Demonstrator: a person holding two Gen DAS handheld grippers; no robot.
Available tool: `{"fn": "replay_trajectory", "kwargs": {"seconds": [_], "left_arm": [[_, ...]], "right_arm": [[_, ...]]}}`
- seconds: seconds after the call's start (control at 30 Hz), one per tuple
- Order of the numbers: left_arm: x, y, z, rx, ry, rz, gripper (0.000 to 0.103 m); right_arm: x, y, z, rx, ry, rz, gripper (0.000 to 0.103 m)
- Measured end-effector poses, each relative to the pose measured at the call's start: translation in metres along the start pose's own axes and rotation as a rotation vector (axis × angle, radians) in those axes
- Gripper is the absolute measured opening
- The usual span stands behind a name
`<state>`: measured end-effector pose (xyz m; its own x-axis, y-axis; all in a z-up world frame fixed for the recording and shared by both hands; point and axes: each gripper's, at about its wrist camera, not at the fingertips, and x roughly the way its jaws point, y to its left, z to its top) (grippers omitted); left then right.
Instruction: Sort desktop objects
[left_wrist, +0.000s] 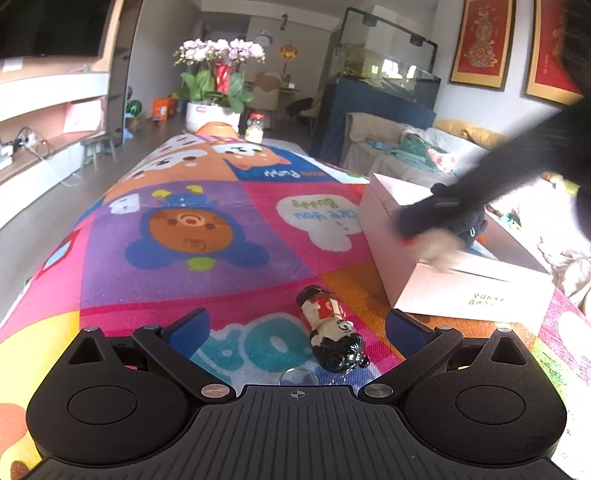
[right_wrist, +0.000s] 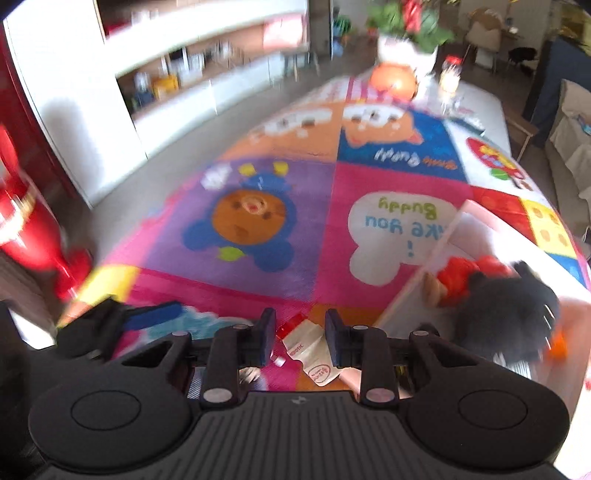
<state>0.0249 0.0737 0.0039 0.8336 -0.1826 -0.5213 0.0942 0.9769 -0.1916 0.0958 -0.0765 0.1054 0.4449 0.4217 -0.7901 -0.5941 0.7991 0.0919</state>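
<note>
My left gripper (left_wrist: 297, 328) stands open, low over the colourful cartoon mat (left_wrist: 207, 229). Between its fingers, nearer the right one and touching neither, lies a small figurine (left_wrist: 332, 332) with black hair and a white and red dress. My right gripper (right_wrist: 300, 339) is shut on a thin white pouch (right_wrist: 310, 350) with a red cap. From the left wrist it shows as a dark blur, the right gripper (left_wrist: 436, 218), in front of the open white box (left_wrist: 384, 221). The box (right_wrist: 424, 266) holds a dark plush toy (right_wrist: 509, 314) and a red-clothed doll (right_wrist: 465, 273).
The box lid (left_wrist: 472, 291) lies flat by the box, near my left gripper's right finger. At the table's far end stand an orange bowl (left_wrist: 218, 129), a red-lidded jar (left_wrist: 255, 127) and a flower pot (left_wrist: 212, 112). A red object (right_wrist: 29, 229) blurs past the left edge.
</note>
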Motion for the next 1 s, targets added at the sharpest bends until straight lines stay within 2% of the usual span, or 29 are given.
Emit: {"fn": "replay_trajectory", "kwargs": {"seconds": [0.13,0.27,0.4,0.6,0.77,0.87,0.93,1.0], "left_arm": [[-0.002,-0.001,-0.001,0.001,-0.010,0.011,0.103],[-0.002,-0.003,-0.001,0.005,-0.013,0.035,0.103],[-0.002,-0.006,0.000,0.024,-0.014,0.071,0.103],[0.001,-0.013,0.000,0.063,0.005,0.126,0.103],[0.005,-0.020,0.000,0.110,0.027,0.153,0.103],[0.007,-0.025,-0.001,0.140,0.034,0.170,0.103],[0.003,-0.029,-0.002,0.161,0.012,0.195,0.103],[-0.004,-0.036,-0.002,0.177,-0.015,0.186,0.103]], "right_arm": [[-0.037,-0.018,-0.050,0.101,-0.129,0.019,0.028],[-0.043,-0.046,-0.099,0.263,-0.236,0.062,0.028],[-0.033,-0.071,-0.133,0.392,-0.276,0.116,0.028],[-0.032,-0.093,-0.163,0.476,-0.316,0.138,0.030],[-0.045,-0.100,-0.189,0.491,-0.354,0.081,0.045],[-0.049,-0.101,-0.205,0.498,-0.363,0.029,0.057],[-0.050,-0.101,-0.215,0.507,-0.365,-0.003,0.071],[-0.052,-0.101,-0.220,0.525,-0.372,-0.030,0.073]]}}
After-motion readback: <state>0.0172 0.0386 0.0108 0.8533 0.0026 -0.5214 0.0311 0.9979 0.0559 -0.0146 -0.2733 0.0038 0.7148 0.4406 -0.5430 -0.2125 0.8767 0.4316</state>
